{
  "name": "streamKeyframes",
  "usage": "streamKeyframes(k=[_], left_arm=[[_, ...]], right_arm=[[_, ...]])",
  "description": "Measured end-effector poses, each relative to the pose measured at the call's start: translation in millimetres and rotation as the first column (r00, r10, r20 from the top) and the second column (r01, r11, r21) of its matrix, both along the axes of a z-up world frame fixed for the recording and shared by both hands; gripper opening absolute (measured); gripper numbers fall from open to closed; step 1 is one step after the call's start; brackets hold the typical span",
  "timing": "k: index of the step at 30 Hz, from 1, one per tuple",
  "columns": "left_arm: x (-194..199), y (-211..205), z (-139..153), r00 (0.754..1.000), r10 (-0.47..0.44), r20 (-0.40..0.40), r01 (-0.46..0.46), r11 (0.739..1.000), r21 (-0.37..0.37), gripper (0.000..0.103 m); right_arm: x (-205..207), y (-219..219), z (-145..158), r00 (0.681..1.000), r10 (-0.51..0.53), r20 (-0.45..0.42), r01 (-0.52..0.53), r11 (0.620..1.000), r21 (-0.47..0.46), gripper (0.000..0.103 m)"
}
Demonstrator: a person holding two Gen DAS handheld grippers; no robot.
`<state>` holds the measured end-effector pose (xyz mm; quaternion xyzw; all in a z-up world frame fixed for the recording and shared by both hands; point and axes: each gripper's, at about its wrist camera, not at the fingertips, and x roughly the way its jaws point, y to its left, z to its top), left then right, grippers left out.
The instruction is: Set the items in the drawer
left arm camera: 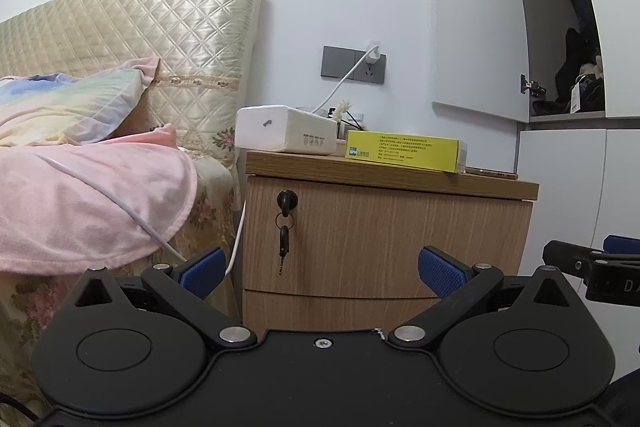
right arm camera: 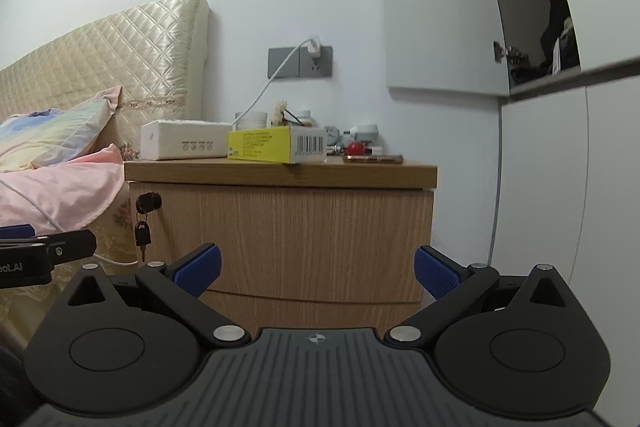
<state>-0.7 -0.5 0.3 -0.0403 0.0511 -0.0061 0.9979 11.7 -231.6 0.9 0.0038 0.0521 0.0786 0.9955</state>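
A soft white tissue pack lies on the left end of the wooden bedside cabinet top, near the bed. Just right of it lies a long yellow and white cardboard box, its long side running along the front edge. A flat shiny phone lies toward the right end. Below, the top wooden drawer front is closed, with a black key hanging at its left corner. Both grippers face the cabinet with nothing between their fingers. The left gripper is spread wide. The right gripper is spread wide too. The box sits above and ahead of both, and I think the right gripper faces it more squarely.
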Motion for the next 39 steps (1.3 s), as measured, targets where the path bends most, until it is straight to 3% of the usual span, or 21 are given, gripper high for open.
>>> streamKeyframes(k=[39], left_arm=[[-0.5,-3.0,-4.7,1.000,-0.005,-0.006,0.005,1.000,-0.019,0.102]], right_arm=[[-1.9,-1.1,-0.7,1.000,0.008,-0.013,-0.008,1.000,0.028,0.103]])
